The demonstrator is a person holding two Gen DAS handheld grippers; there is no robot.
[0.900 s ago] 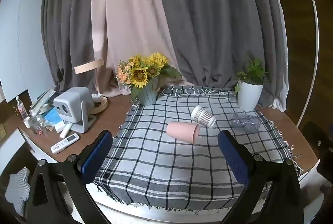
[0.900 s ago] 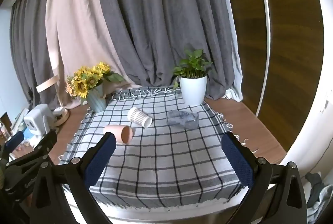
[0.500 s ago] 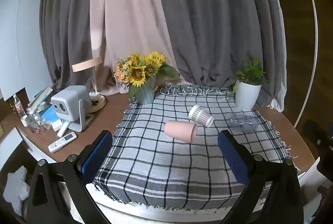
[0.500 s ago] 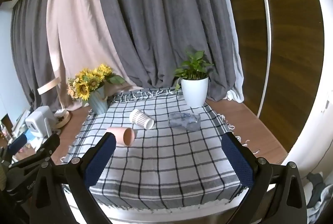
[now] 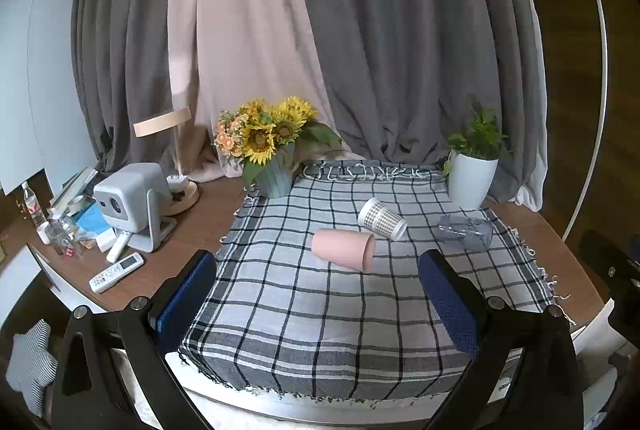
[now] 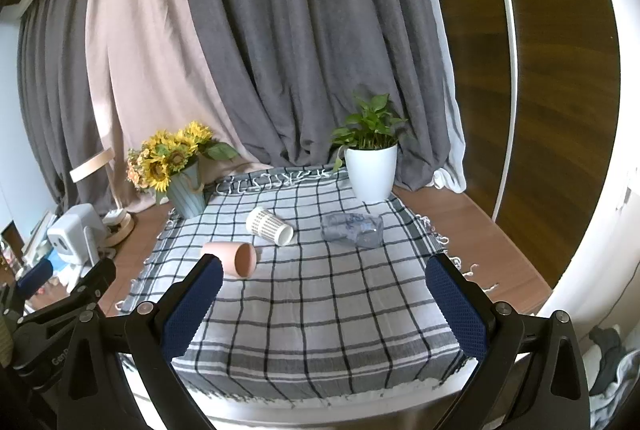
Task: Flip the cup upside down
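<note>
Three cups lie on their sides on a checked cloth point(image 5: 320, 318): a pink cup point(image 5: 343, 249), a white patterned cup point(image 5: 381, 219) and a clear cup point(image 5: 464, 232). They also show in the right wrist view as the pink cup point(image 6: 232, 258), the white cup point(image 6: 269, 226) and the clear cup point(image 6: 352, 229). My left gripper point(image 5: 318, 302) is open and empty, near the table's front edge, short of the pink cup. My right gripper point(image 6: 324, 306) is open and empty, also near the front edge. The left gripper's arm point(image 6: 60, 306) shows at the left in the right wrist view.
A sunflower vase point(image 5: 274, 174) stands at the cloth's back left and a white plant pot point(image 5: 470, 180) at the back right. A projector point(image 5: 130, 200), a remote point(image 5: 116, 272), a lamp and small items sit on the wooden table to the left. Curtains hang behind.
Both grippers have drifted slightly, so the table sits a little lower and farther in view. The cups have not moved and both grippers stay open.
</note>
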